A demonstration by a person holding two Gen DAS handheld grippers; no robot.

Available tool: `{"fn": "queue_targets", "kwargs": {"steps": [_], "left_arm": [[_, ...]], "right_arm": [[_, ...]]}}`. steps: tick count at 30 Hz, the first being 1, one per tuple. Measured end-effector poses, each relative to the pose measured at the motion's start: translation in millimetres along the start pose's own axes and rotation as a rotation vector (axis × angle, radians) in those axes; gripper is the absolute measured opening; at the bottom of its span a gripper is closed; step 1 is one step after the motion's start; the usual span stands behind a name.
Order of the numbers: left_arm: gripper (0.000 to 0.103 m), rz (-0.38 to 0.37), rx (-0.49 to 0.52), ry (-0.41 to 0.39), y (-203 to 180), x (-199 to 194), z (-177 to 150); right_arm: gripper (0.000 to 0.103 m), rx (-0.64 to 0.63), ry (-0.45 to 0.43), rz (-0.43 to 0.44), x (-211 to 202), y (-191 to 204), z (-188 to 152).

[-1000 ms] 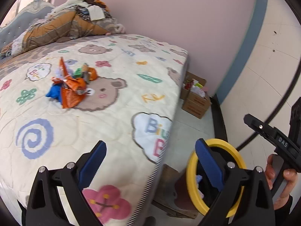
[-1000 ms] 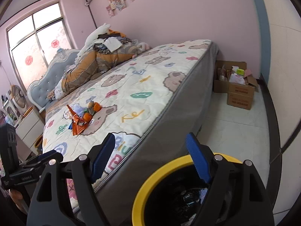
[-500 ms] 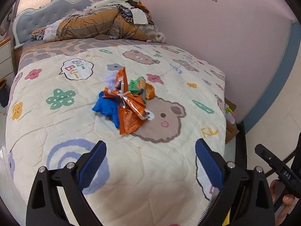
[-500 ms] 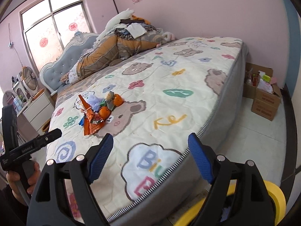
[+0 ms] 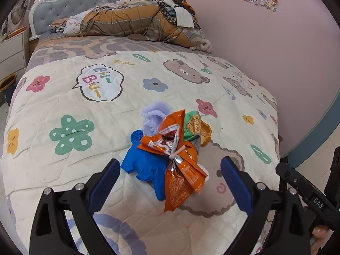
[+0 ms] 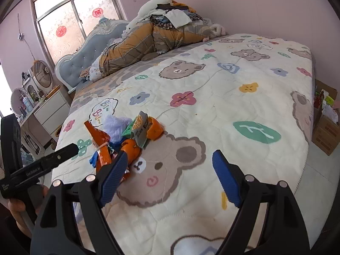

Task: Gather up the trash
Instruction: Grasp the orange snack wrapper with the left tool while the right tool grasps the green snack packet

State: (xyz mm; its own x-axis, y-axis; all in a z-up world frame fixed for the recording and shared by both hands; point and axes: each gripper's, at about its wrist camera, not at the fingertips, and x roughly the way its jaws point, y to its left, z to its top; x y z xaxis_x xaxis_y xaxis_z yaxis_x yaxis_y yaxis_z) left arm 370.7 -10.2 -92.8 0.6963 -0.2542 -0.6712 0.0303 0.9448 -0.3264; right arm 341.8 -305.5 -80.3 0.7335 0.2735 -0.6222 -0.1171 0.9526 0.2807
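A small heap of trash lies on the bear-print bedspread. It holds a crumpled orange wrapper, a blue glove-like piece, a lilac fluffy piece, a green snack packet and an orange peel. My left gripper hangs open just above the near side of the heap, holding nothing. My right gripper is open too, over the bear print just right of the heap. Its left pad is close to the orange wrapper and the peel. A hand holds each tool.
Bunched quilts and clothes fill the head of the bed below a padded headboard. A white nightstand and a fan stand beside it. Cardboard boxes sit on the floor past the bed's far edge.
Both views have swung from the yellow bin and the floor at the bed's corner to over the bed. The trash heap is now close in front of both open grippers.
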Motion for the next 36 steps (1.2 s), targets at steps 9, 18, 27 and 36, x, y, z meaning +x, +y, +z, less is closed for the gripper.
{"fn": "queue_targets", "kwargs": {"steps": [9, 18, 27, 36], "left_arm": [[0.092, 0.036, -0.020, 0.004, 7, 41, 16], [0.084, 0.036, -0.047, 0.022, 18, 61, 14], [0.050, 0.027, -0.057, 0.026, 25, 69, 7], [0.031, 0.020, -0.042, 0.004, 29, 51, -1]], "right_arm": [[0.078, -0.036, 0.099, 0.143, 90, 18, 59], [0.073, -0.082, 0.208, 0.218, 160, 45, 79], [0.056, -0.170, 0.239, 0.172, 189, 70, 68], [0.027, -0.237, 0.242, 0.098, 201, 83, 50]]}}
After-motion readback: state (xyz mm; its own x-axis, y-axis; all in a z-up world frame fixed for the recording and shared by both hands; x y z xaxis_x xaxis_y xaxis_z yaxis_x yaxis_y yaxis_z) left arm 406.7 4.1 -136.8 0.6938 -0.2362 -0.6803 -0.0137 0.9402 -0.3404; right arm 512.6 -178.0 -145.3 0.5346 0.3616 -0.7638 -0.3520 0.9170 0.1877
